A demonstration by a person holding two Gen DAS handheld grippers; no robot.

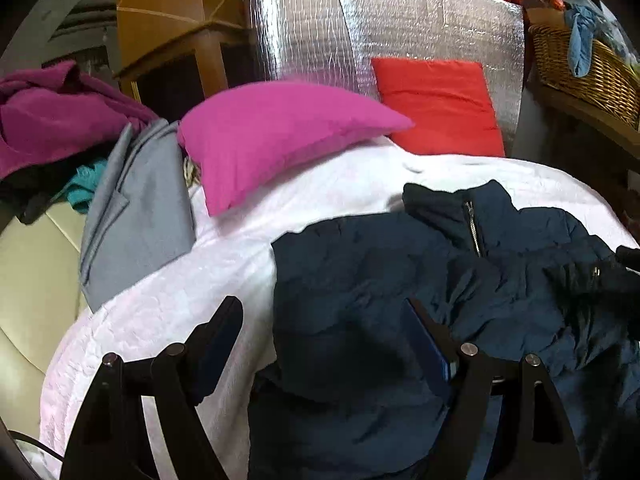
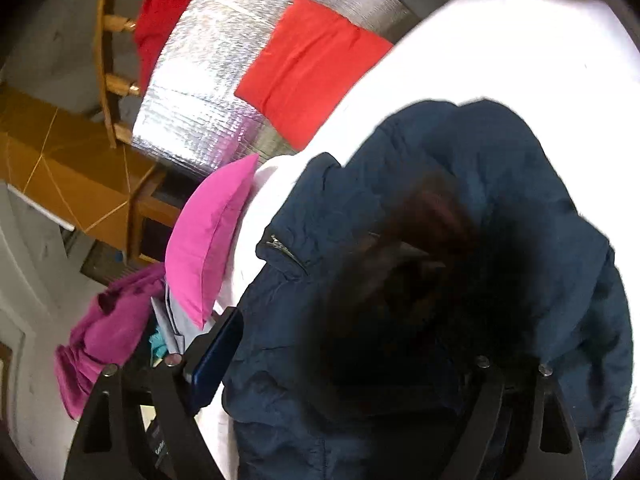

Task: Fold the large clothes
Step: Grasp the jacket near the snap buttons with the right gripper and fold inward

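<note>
A dark navy puffer jacket (image 1: 380, 288) lies crumpled on a white quilted bedspread (image 1: 168, 304), its collar and zipper (image 1: 472, 228) toward the far side. My left gripper (image 1: 320, 344) is open, its fingers apart just above the jacket's left part, holding nothing. In the right wrist view the jacket (image 2: 500, 184) fills the middle, with a dark furry hood trim (image 2: 420, 280) close to the lens. My right gripper (image 2: 352, 356) is open; its left finger (image 2: 216, 356) shows, and the right fingertip is lost in the dark fabric.
A pink pillow (image 1: 272, 132) and a red pillow (image 1: 440, 104) lean at the bed's head against a silver foil panel (image 1: 320, 28). A grey garment (image 1: 136, 212) and a magenta garment (image 1: 52, 120) lie at the left. A wicker basket (image 1: 588, 64) stands at the right.
</note>
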